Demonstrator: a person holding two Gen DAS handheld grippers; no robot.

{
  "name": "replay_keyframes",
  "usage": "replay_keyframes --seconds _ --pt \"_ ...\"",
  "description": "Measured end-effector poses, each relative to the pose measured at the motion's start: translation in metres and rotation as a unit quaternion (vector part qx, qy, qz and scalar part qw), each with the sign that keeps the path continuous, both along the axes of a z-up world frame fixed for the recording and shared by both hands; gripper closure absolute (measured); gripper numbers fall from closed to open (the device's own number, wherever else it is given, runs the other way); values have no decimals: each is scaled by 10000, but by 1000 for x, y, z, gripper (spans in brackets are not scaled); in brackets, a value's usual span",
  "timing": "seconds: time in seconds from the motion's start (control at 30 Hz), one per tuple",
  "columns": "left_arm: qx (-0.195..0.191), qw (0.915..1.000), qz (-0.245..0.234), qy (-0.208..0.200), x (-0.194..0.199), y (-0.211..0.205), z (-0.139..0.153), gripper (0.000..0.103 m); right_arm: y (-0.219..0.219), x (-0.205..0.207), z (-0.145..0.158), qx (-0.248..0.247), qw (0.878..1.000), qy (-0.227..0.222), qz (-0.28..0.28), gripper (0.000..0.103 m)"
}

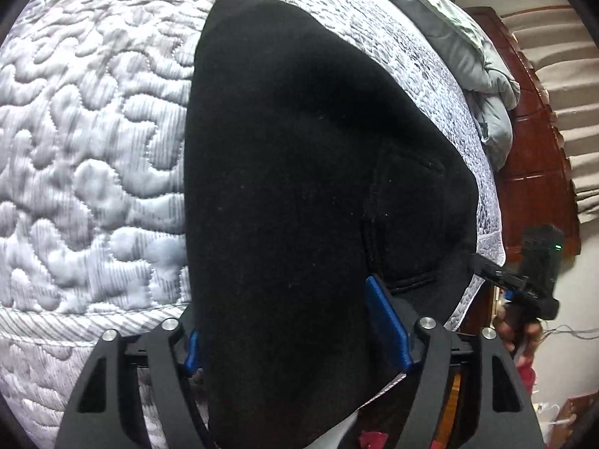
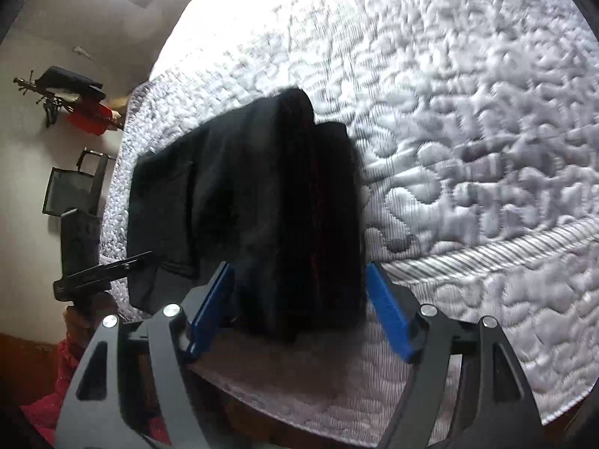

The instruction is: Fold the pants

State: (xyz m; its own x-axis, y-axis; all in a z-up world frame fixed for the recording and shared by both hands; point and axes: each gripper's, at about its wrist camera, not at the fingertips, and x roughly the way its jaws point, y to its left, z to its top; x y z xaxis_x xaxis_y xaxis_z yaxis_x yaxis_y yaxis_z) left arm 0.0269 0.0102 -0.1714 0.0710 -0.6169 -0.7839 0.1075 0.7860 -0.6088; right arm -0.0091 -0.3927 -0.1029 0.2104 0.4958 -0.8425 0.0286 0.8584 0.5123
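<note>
Left wrist view: the left gripper had its blue pads spread wide, with the black pants lying between them. Cloth filled the gap, but the pads stood apart from each other and no pinch was visible; recorded as open. The gripper pointed along the pants from the near edge of the mattress, tilted down toward the cloth. The right gripper showed at the right edge of this view, just off the mattress's right edge, its tip touching the pants' border; a hand held its grip below.

Right wrist view: the right gripper also had its pads spread, with a folded, bunched part of the pants between them and reaching past the near mattress edge. The pads were not seen pressing the cloth; recorded as open. The frame was motion-blurred. The left gripper appeared at the left, its tip at the pants' far side.

Placement: the pants lay near the mattress corner, hanging over the near edge. Bare quilted mattress extended beyond and to one side. A grey blanket lay along the far edge, next to a dark wooden headboard.
</note>
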Motion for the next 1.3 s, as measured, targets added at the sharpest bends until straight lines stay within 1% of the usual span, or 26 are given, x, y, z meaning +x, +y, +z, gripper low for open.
replay_keyframes --seconds 0.07,0.13,0.2,0.23,0.3,0.33,0.37,0.4,0.5,0.6,0.63,0.7,0.8,0.87,0.93,1.03,1.13,1.23,1.3 --pt "-41 10000 -14 50 3 -2 -1 29 1 6 -14 108 9998 180 2 25" --pt "-2 10000 15 57 3 -3 0 31 6 10 -29 396 9985 388 35 24" --pt "76 10000 21 -49 1 -7 7 43 12 10 -31 377 9988 313 79 33" --pt "84 9999 45 -104 -1 -7 10 47 14 10 -29 308 9991 271 130 38" --pt "29 9998 120 -156 -3 -5 15 62 15 8 -22 354 9990 206 186 56" --pt "-34 9997 169 -168 -3 -4 18 66 17 6 -17 347 9990 116 265 60" --pt "-69 9996 194 -195 -3 -5 19 71 17 4 -12 330 9990 53 300 66" --pt "-81 9995 220 -230 -4 -5 22 73 18 3 -7 328 9989 -10 322 69" --pt "-175 9988 358 -279 -4 -6 28 75 19 0 13 344 9984 -270 368 72" --pt "-425 9972 494 -364 -3 0 38 75 16 1 34 366 9971 -528 412 72" --pt "-511 9963 513 -454 2 2 46 75 16 4 43 346 9964 -627 450 73" --pt "-539 9951 526 -647 8 2 58 75 15 13 55 275 9956 -753 493 73" --pt "-618 9926 593 -857 28 1 75 75 11 35 73 235 9938 -983 469 73" --pt "-582 9908 615 -1058 47 -2 85 75 8 53 82 214 9924 -1127 440 73" --pt "-511 9896 655 -1175 66 -5 89 75 8 76 88 124 9911 -1249 446 73" --pt "-400 9887 727 -1246 95 -7 88 75 8 107 85 29 9911 -1258 430 73" --pt "-174 9895 708 -1248 119 -13 76 75 15 137 68 -36 9927 -1129 419 73" --pt "-54 9927 692 -989 136 -14 52 74 18 158 39 -81 9959 -809 394 72" --pt "68 9937 647 -916 138 -15 38 71 19 161 23 -185 9967 -690 379 70"
